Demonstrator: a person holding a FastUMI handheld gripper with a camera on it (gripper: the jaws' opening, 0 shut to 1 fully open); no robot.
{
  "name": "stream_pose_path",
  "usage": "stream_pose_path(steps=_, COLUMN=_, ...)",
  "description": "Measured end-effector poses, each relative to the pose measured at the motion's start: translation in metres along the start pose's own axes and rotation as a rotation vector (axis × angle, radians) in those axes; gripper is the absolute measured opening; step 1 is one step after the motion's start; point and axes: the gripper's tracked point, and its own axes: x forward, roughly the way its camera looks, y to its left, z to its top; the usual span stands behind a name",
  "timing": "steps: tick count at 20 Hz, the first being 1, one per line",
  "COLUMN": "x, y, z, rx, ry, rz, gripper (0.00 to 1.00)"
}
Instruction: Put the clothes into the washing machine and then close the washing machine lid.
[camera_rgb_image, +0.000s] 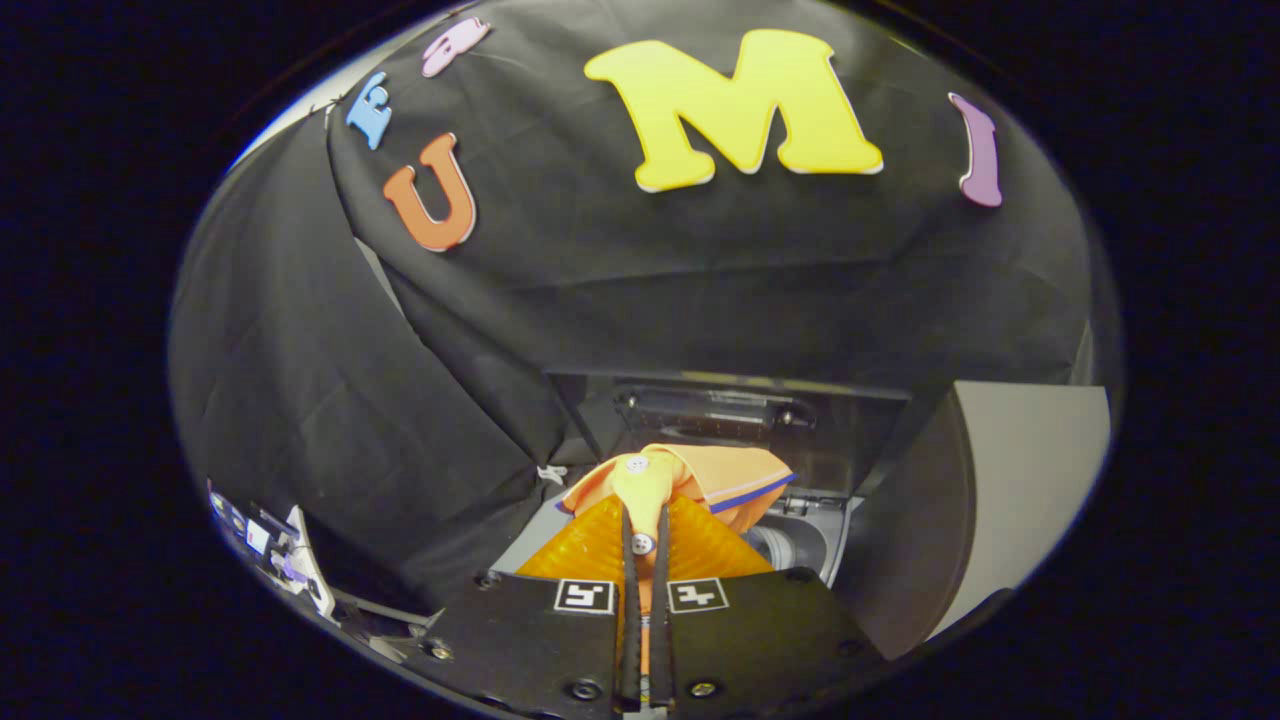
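My gripper (645, 512) is shut on an orange garment (700, 480) with white buttons and a blue trim line; the cloth is pinched between both fingers and bunches up just ahead of them. The garment hangs over the open top of the washing machine (810, 535), whose drum opening shows just right of the fingers. The machine's lid (720, 410) stands raised behind the opening, beyond the garment.
A grey-white panel (1030, 490) rises to the right of the machine. Black cloth walls close in behind and to the left. A small device with cables (270, 550) sits low on the far left.
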Motion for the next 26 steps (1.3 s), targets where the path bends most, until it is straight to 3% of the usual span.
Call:
stream_pose_path(steps=11, x=0.090, y=-0.041, z=-0.074, rx=0.067, ry=0.174, rz=-0.123, gripper=0.07)
stream_pose_path(steps=18, x=0.111, y=-0.046, z=-0.109, rx=0.067, ry=0.259, rz=-0.167, gripper=0.07)
stream_pose_path(steps=26, x=0.110, y=-0.049, z=-0.112, rx=0.057, ry=0.276, rz=-0.187, gripper=0.09)
